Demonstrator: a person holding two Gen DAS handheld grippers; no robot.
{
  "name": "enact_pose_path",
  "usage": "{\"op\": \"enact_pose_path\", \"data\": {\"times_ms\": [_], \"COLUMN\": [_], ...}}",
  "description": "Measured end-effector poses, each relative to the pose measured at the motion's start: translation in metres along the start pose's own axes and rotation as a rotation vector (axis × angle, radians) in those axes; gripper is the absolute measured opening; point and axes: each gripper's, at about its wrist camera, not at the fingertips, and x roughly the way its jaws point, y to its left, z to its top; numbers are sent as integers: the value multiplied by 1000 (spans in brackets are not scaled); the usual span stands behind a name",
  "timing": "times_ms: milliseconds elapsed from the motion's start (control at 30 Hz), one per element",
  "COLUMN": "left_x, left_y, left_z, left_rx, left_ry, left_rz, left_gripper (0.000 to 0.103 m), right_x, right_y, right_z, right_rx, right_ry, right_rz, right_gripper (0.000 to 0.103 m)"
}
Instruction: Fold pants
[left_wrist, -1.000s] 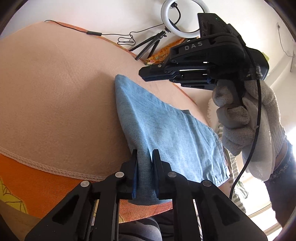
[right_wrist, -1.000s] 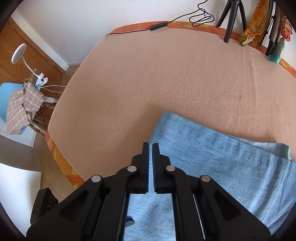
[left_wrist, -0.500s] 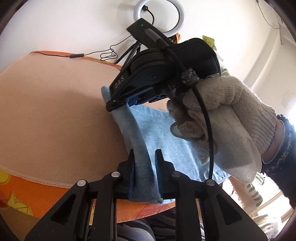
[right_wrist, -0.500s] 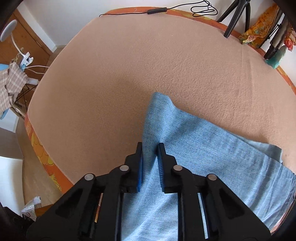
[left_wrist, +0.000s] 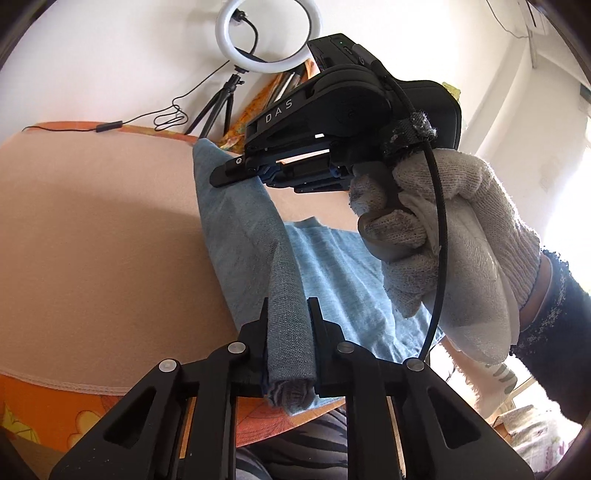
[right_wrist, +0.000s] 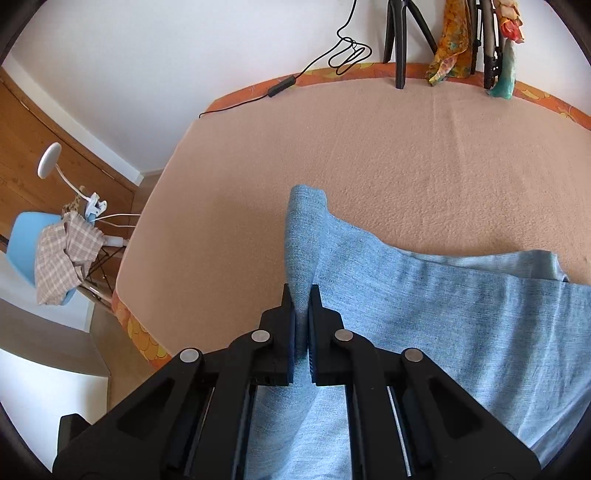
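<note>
The left tongs (left_wrist: 288, 332) point forward and a little downward, their two black fingers clamped on a bunched fold of the light blue pants (left_wrist: 332, 280); these jaws have just been closing, with the denim between them. Ahead of them and to the right, the right tongs (left_wrist: 221, 177) are held side-on by a gloved hand (left_wrist: 443, 236) with a dark sleeve at the wrist, a black cable running down over the glove. In the right wrist view the right tongs (right_wrist: 301, 314) tilt more steeply downward, and they too are clamped on a raised ridge of the pants (right_wrist: 424, 314), the jaws having just been closing on it with almost no gap left.

Between the two tongs the pinched edge of the pants runs as a lifted ridge, while the rest of the cloth spreads to the right of both and lies on the peach blanket of the bed (right_wrist: 369, 147). To the left of and beyond the tongs the blanket is bare up to its orange patterned border. At the far edge stand a ring light (left_wrist: 267, 37) on a tripod and a black cable (right_wrist: 343, 51). Left of the bed are a blue chair (right_wrist: 26, 240) draped with checked cloth and a white clip lamp (right_wrist: 50, 160).
</note>
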Motion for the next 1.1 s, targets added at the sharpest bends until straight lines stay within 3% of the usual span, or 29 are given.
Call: {"op": "enact_pose_path", "data": {"times_ms": [200,467,1100], "left_x": [15,47,137], "left_y": [-23,-67,-165], "left_z": [18,46,56], "left_rx": [39,115,252], "left_ry": [-3,-17,110], "left_rz": [-80,-194,-339], "left_gripper": [13,13,13], "right_x": [-39,-108,-199], "right_y": [-23,-77,-197], "right_z": [-3,-13,-57], "right_rx": [56,118,210], "right_ry": [-80,-194,-281], "right_rz": [82,102,-96], "right_gripper": [6,6,6]}}
